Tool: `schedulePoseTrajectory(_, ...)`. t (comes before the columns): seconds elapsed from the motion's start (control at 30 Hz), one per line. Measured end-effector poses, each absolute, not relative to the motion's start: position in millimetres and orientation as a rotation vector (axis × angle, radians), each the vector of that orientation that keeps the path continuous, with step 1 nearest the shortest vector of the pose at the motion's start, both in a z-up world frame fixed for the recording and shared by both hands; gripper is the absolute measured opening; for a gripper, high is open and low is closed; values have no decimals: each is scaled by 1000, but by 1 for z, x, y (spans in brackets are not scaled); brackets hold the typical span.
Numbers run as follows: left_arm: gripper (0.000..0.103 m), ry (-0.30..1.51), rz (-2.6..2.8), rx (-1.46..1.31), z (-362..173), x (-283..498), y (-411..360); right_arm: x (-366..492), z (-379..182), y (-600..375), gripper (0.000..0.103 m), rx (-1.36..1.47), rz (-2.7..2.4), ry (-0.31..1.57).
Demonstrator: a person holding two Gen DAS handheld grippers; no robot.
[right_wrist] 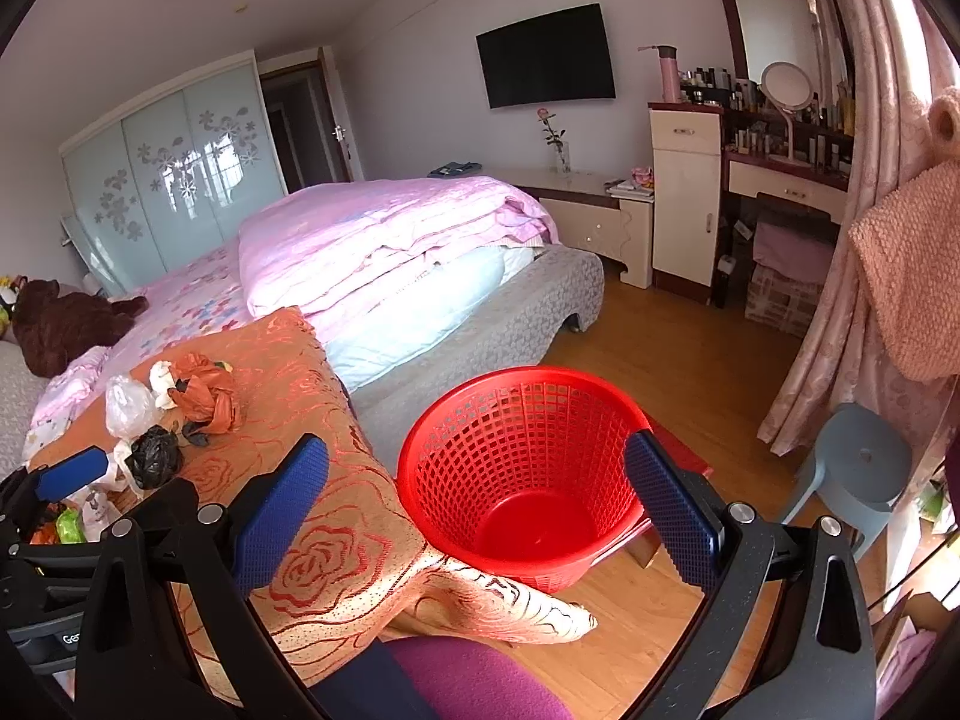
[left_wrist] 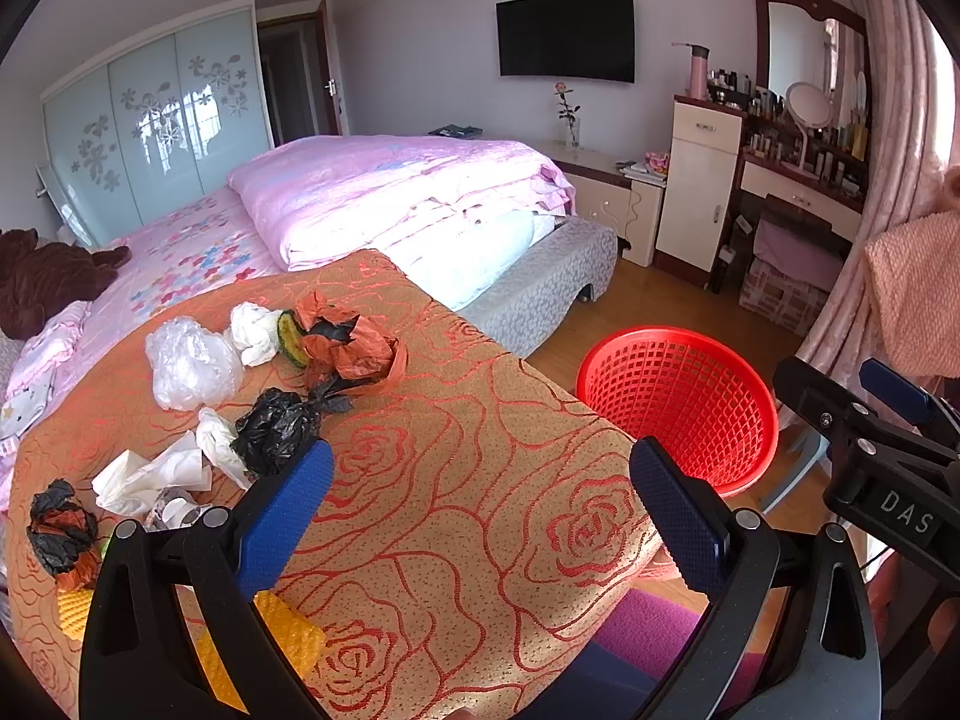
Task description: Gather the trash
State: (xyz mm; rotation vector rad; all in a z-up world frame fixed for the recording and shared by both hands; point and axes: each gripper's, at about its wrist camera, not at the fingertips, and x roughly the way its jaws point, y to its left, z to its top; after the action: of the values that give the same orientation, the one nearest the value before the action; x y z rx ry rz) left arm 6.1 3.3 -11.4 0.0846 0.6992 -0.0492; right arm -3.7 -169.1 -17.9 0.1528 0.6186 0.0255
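Trash lies on an orange rose-patterned cloth [left_wrist: 456,480]: a clear plastic bag [left_wrist: 189,363], white tissues [left_wrist: 255,333], an orange bag [left_wrist: 354,348], a black bag [left_wrist: 276,429], crumpled paper [left_wrist: 150,474] and a black-orange wad [left_wrist: 63,531]. My left gripper [left_wrist: 480,510] is open above the cloth, right of the black bag, nothing between its fingers. A red mesh basket [right_wrist: 522,474] stands on the floor beside the cloth. My right gripper [right_wrist: 480,507] is open over the basket, holding nothing. The left gripper's blue pad [right_wrist: 69,474] shows at the left edge of the right wrist view.
A bed with a folded pink quilt [left_wrist: 396,192] lies behind the cloth. A grey stool [right_wrist: 852,468] stands right of the basket, beside pink curtains [right_wrist: 840,312]. A dressing table [right_wrist: 786,174] and white cabinet [right_wrist: 684,192] line the far wall. Yellow items [left_wrist: 282,636] lie under the left gripper.
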Motion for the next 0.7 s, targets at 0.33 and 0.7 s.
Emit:
schedulePoseTrajectory(0.33, 95, 699, -50, 85, -11, 6, 3, -1, -22, -174, 96, 170, 16, 659)
schedulePoseTrajectory(0.7, 95, 699, -48, 84, -11, 6, 4, 2, -27, -175, 96, 172, 13, 684)
